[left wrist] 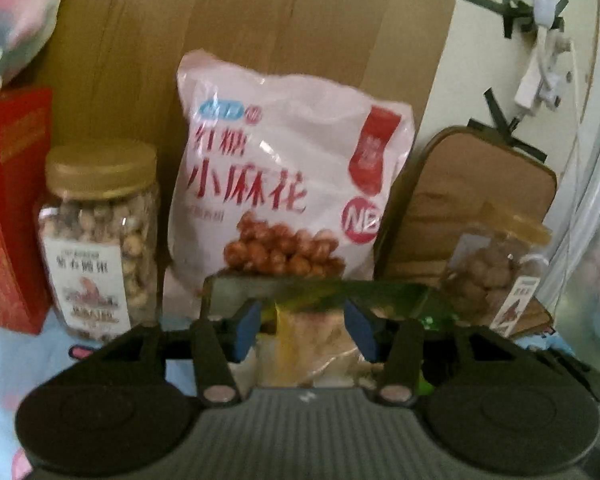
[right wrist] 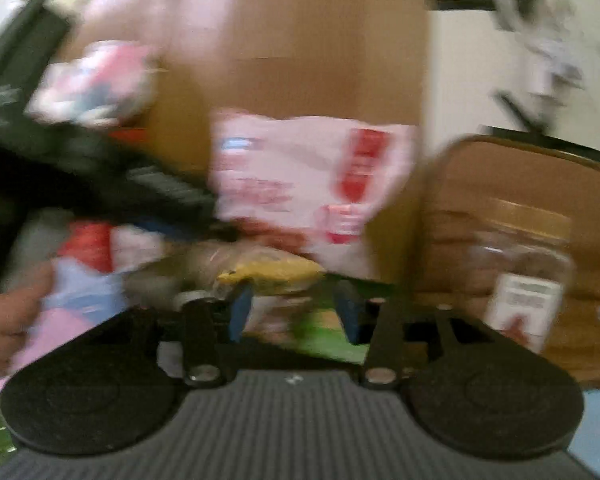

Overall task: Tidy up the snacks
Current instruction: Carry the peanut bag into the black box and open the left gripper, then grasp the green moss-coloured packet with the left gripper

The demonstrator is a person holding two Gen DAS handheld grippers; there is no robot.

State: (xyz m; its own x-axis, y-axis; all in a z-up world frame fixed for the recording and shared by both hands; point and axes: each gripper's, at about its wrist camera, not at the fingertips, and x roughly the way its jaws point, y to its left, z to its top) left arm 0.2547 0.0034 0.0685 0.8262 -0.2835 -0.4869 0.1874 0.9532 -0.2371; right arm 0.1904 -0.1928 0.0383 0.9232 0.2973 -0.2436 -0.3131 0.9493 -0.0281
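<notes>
Ahead, the left gripper (left wrist: 306, 330) fingers straddle a clear snack packet (left wrist: 320, 344) without visibly pressing it; the right gripper (right wrist: 294, 312) fingers stand apart (view blurred) near the pink twist-snack bag (left wrist: 284, 172).

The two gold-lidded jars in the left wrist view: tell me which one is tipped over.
The right jar, beside the tan case, leans over with its lid angled; the left jar by the red box stands upright.

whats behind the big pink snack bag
A brown cardboard sheet stands behind the pink snack bag, rising above it. Whatever lies directly behind the bag's lower part is covered.
</notes>
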